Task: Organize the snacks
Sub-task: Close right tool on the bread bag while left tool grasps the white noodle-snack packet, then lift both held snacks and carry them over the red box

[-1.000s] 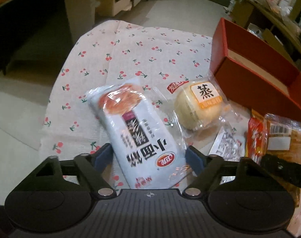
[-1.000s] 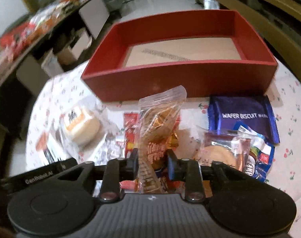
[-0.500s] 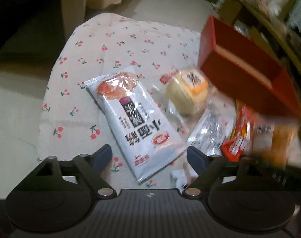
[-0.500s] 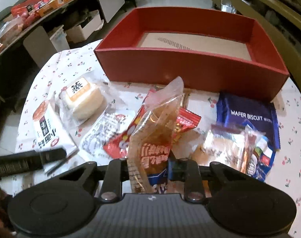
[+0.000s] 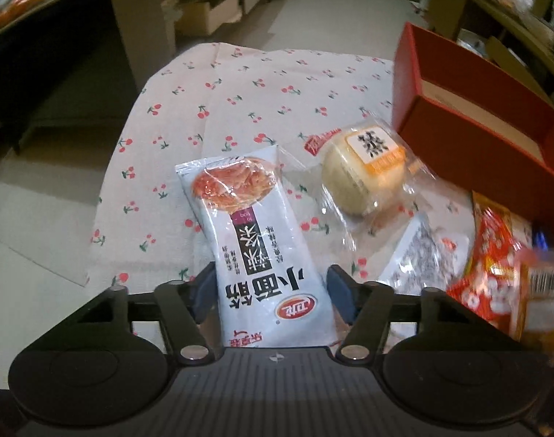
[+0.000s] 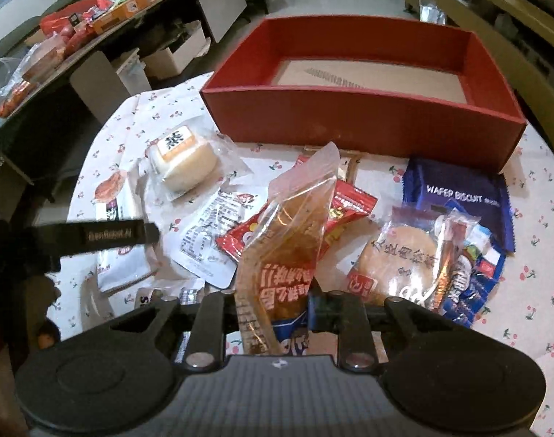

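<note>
Closing around the white noodle-snack packet (image 5: 262, 255) with the left gripper (image 5: 271, 291), pads flanking it but not clearly pressing, packet flat on the cherry-print bench (image 5: 240, 83); clamped shut with the right gripper (image 6: 273, 306) on an upright clear orange snack pouch (image 6: 291, 233), lifted before the red box (image 6: 364, 123), beside a wrapped bun (image 6: 184, 160) and blue wafer pack (image 6: 455, 196)

The orange packet (image 5: 532, 291) at the left wrist view's right edge is smeared by motion and cut off. The red box (image 5: 477, 145) runs past that same edge. In the right wrist view, the white noodle packet (image 6: 111, 200) lies partly behind the left gripper's finger (image 6: 109, 235), its print unreadable. Goods on the far shelf (image 6: 76, 25) are too small to name.
</note>
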Motion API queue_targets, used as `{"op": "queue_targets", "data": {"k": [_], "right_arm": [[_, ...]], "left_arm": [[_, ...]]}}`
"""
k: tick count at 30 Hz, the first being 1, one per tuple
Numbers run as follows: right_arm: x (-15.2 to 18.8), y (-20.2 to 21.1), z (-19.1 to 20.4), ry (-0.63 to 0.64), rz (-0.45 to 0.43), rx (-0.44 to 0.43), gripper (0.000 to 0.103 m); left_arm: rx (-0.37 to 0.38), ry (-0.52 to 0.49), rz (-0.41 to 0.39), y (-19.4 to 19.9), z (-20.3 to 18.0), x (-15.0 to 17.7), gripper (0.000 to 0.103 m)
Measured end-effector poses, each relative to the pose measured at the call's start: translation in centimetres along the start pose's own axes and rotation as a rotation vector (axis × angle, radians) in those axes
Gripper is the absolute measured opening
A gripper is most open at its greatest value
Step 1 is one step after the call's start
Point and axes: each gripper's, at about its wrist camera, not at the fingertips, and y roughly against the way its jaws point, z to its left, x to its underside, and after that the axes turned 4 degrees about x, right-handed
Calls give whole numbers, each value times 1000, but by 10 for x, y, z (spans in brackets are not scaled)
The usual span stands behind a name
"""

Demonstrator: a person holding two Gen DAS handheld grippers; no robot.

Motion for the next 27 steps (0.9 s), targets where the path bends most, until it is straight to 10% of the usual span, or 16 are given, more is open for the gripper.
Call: {"op": "queue_targets", "data": {"k": [27], "right_arm": [[53, 33, -11, -33, 41, -28, 30]], "left_arm": [[241, -115, 76, 47, 14, 49, 44]]}}
